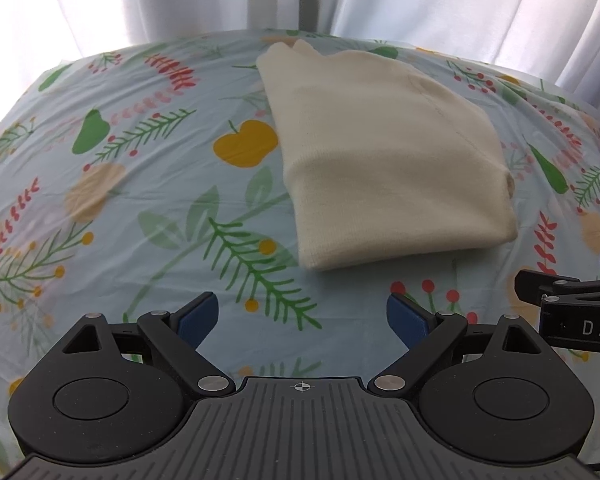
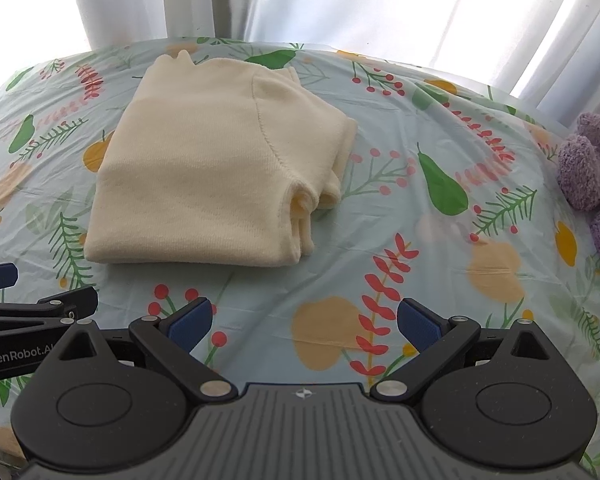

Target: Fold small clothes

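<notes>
A cream knitted garment (image 1: 384, 160) lies folded into a thick rectangle on the floral tablecloth (image 1: 120, 200). It also shows in the right wrist view (image 2: 204, 176), with its folded edges stacked at the right side. My left gripper (image 1: 302, 318) is open and empty, just short of the garment's near edge. My right gripper (image 2: 304, 322) is open and empty, in front of and to the right of the garment. Each gripper shows at the edge of the other's view, the right one (image 1: 572, 304) and the left one (image 2: 24, 320).
A purple fluffy garment (image 2: 592, 176) lies at the right edge of the table. White curtains (image 2: 340, 0) hang behind the table's far edge. The cloth (image 2: 440, 260) covers the whole table top.
</notes>
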A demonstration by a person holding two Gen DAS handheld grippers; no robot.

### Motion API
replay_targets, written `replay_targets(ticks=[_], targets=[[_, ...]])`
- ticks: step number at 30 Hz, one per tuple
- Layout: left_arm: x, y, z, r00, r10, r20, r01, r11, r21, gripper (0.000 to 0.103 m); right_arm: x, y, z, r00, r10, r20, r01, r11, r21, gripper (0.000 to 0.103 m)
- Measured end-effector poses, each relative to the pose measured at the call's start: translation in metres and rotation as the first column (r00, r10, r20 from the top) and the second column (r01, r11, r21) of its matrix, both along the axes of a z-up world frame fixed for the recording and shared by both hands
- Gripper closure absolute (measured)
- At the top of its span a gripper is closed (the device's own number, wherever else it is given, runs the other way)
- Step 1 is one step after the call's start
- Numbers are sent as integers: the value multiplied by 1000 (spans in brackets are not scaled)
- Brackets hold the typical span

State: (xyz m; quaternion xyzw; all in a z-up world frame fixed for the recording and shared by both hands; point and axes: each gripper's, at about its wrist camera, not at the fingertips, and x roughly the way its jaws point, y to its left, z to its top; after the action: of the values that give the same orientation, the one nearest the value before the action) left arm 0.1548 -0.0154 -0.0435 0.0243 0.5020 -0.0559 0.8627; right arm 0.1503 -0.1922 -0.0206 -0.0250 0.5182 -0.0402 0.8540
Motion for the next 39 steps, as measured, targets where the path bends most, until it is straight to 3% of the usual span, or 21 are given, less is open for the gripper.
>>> replay_targets(ticks=[39], targets=[[1, 1, -1, 1000, 9, 5, -9, 1000, 0, 8, -2, -1, 6, 1000, 5, 13, -5, 1000, -11, 4]])
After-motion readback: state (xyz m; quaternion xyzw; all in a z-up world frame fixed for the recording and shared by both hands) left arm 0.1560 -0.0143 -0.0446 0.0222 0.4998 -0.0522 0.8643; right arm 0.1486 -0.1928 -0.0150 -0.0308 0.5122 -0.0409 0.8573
